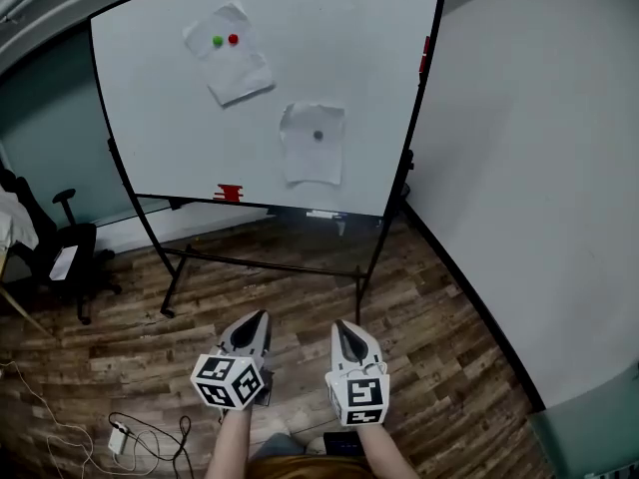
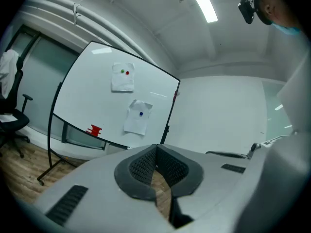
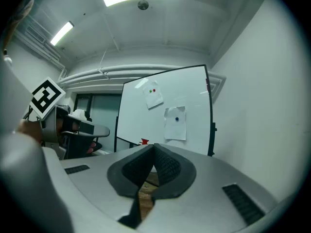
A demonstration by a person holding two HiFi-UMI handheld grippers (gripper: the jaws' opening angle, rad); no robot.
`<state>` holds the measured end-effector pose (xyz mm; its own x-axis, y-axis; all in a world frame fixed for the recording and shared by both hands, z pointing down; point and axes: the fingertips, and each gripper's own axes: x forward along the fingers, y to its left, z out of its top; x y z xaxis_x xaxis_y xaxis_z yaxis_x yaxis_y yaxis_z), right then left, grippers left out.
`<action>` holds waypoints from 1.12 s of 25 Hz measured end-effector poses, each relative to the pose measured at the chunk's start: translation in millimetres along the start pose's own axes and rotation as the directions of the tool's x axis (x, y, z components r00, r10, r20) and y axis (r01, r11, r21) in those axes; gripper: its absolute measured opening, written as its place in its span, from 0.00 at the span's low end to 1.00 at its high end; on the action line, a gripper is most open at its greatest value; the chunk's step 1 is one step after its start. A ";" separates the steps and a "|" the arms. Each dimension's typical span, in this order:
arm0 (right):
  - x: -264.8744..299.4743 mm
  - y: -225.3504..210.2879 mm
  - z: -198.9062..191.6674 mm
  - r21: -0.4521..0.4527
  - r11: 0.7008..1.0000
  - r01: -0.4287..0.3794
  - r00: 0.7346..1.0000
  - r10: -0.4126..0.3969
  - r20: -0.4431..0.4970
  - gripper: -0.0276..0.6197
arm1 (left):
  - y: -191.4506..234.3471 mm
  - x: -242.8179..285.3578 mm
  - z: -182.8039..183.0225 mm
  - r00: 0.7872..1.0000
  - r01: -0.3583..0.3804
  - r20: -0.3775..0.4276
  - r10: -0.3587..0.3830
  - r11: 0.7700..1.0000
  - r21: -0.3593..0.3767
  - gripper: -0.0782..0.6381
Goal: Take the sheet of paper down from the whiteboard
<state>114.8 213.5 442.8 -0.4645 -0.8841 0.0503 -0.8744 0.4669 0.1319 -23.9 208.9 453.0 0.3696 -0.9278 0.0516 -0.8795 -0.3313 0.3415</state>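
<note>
Both grippers are held level over the wooden floor (image 1: 439, 347), well short of the whiteboard (image 1: 150, 108). The left gripper (image 1: 258, 316) has its fingers (image 2: 141, 166) closed tip to tip with nothing between them. The right gripper (image 1: 342, 325) is the same, its fingers (image 3: 167, 166) pressed together and empty.

Far ahead of the fingers and above them, the lower sheet of paper (image 1: 312, 163) hangs on the board under a single blue magnet (image 2: 141, 113). It lies nearly straight ahead of the right fingers. Up and to the left of it, the upper sheet of paper (image 1: 238, 73) sits tilted, pinned by a green magnet (image 1: 218, 40) and a red magnet (image 1: 233, 39) side by side. A small red object (image 1: 229, 193) rests on the board's bottom ledge, ahead of the left fingers. An office chair (image 1: 62, 252) stands far to their left.
</note>
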 end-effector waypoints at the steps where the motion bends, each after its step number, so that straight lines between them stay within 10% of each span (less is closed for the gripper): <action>1: -1.1 -3.1 1.3 0.001 1.000 0.018 1.000 -0.018 0.011 0.06 | 0.4 0.9 -0.1 1.000 -0.004 -0.001 0.004 1.000 0.007 0.14; 6: 1.6 -15.8 -0.7 -0.001 1.000 0.019 1.000 -0.019 -0.007 0.22 | -7.5 12.8 3.8 1.000 0.019 0.002 -0.019 1.000 0.010 0.23; 16: 42.1 -40.5 0.5 -0.014 1.000 0.017 1.000 -0.017 0.010 0.23 | 8.8 45.8 7.0 0.999 -0.032 0.028 0.031 0.999 0.031 0.28; 28: 241.3 -95.1 4.6 -0.048 0.998 0.044 0.999 -0.043 0.024 0.24 | 127.5 215.7 60.0 0.998 -0.024 0.062 0.023 1.000 0.000 0.26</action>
<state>85.2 -44.1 437.8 -0.4296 -0.9028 0.0205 -0.8865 0.4260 0.1809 -74.3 -43.7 451.3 0.3296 -0.9441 0.0015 -0.8881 -0.3095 0.3398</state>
